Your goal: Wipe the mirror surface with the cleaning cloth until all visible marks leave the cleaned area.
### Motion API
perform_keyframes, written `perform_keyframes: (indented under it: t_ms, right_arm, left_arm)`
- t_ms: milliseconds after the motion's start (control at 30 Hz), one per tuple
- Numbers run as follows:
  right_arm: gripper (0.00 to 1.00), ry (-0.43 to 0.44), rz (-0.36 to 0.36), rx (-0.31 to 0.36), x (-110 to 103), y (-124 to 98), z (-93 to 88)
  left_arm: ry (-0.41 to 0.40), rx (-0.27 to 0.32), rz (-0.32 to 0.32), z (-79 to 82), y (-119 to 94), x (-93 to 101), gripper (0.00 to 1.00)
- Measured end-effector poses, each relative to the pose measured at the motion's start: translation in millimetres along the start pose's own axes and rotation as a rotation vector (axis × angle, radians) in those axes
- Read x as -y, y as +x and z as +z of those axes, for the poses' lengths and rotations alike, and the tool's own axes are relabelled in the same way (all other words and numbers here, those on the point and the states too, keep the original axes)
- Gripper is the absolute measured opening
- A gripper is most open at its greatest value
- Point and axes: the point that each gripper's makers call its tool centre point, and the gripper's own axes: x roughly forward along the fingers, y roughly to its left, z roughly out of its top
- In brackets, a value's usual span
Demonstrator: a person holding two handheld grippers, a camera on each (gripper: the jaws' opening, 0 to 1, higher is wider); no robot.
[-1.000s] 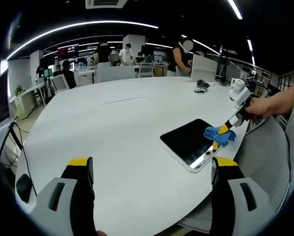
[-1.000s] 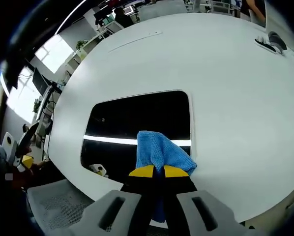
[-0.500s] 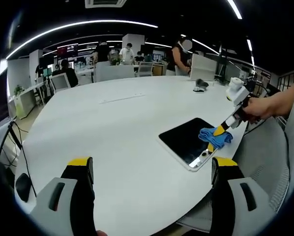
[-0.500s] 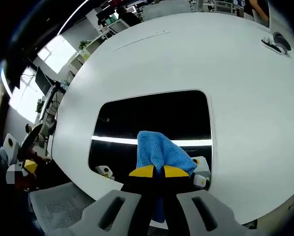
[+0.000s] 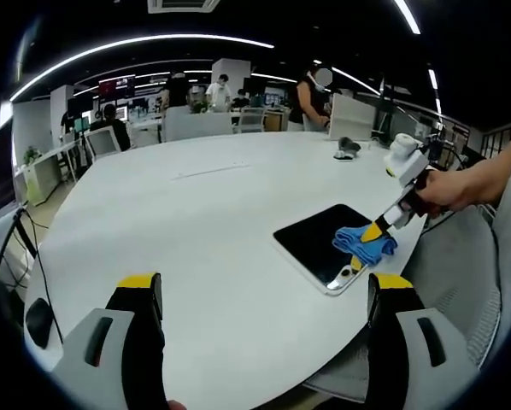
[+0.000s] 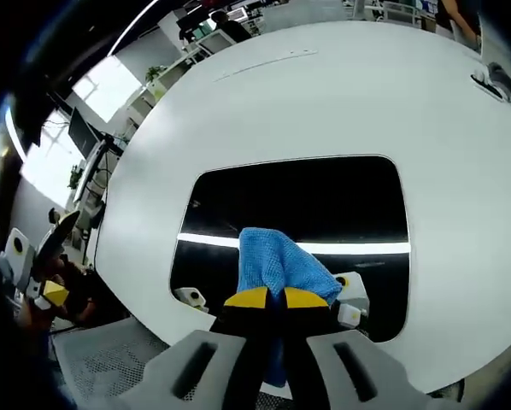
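On mirror [image 6: 298, 205], cloth [image 6: 277, 265] in right tool [image 6: 267, 298]

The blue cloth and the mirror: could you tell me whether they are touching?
Touching. In the left gripper view the cloth, pinched in the right tool, lies flat on the mirror with no gap.

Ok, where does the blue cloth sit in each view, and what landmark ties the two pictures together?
Left gripper view: the cloth lies right of centre, on the mirror's near right part, pinched by the right gripper.
Right gripper view: the cloth is at lower centre, rising from the closed jaws over the mirror.
Shared landmark: the dark mirror on the white table.
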Motion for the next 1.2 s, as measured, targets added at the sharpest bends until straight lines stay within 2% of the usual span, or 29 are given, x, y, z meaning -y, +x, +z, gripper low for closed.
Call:
perform_keyframes:
  t_ms: [267,467,933,1200]
  right_arm:
    - [0.0,-0.008,0.017,-0.007,-16.9,7.1,1.0]
    - [0.0,-0.017,0.018,-0.007,-22.1,9.4,3.8]
    - [0.0,-0.032,0.038,-0.018,-45.9,18.6,3.9]
    - [0.0,-0.048,0.051,-0.025,-58.3,23.6,4.4]
  left_arm:
    - [0.006,-0.016,-0.008,-6.4,-1.6,2.1,0.99]
    - [0.011,-0.032,-0.019,-11.5,-1.8,4.0,0.99]
    - [0.016,-0.012,-0.027,-2.1,-0.9,-2.0,0.99]
    - [0.006,-0.022,-0.054,-5.0,-2.1,0.6,0.99]
